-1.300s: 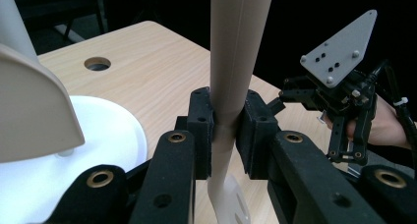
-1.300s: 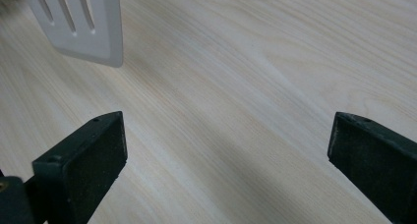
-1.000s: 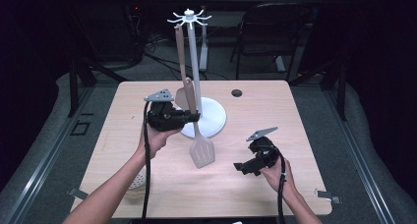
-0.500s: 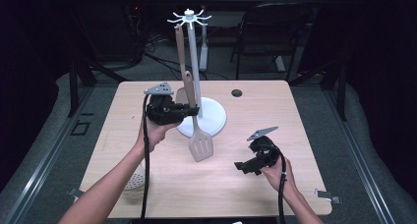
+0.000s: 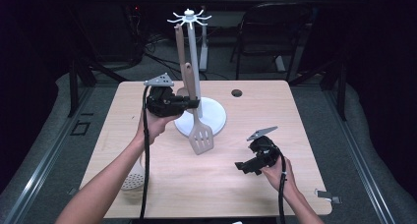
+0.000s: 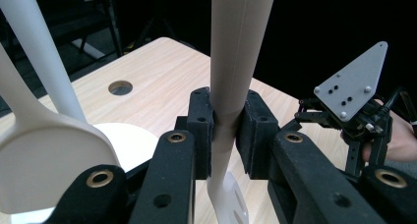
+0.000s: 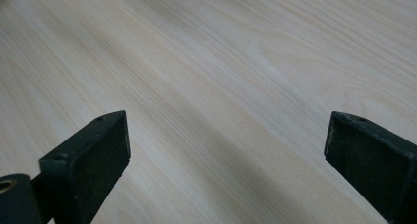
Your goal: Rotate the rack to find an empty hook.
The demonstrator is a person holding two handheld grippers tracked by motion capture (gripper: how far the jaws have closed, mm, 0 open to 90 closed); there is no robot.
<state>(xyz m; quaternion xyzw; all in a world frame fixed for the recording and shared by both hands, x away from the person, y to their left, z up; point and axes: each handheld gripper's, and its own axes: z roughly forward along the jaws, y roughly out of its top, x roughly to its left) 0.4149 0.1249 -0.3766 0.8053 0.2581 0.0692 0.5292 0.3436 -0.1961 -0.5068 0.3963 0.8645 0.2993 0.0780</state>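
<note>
On the desk, near its far edge, the rack already carries one utensil. The left gripper clamps the spatula upright beside the pole, unhung. The right gripper rests released near the right edge.

left gripper clamped, raised — right gripper gaping, low.

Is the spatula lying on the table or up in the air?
In the air. The left gripper clamps the spatula, which hangs upright above the table.
</note>
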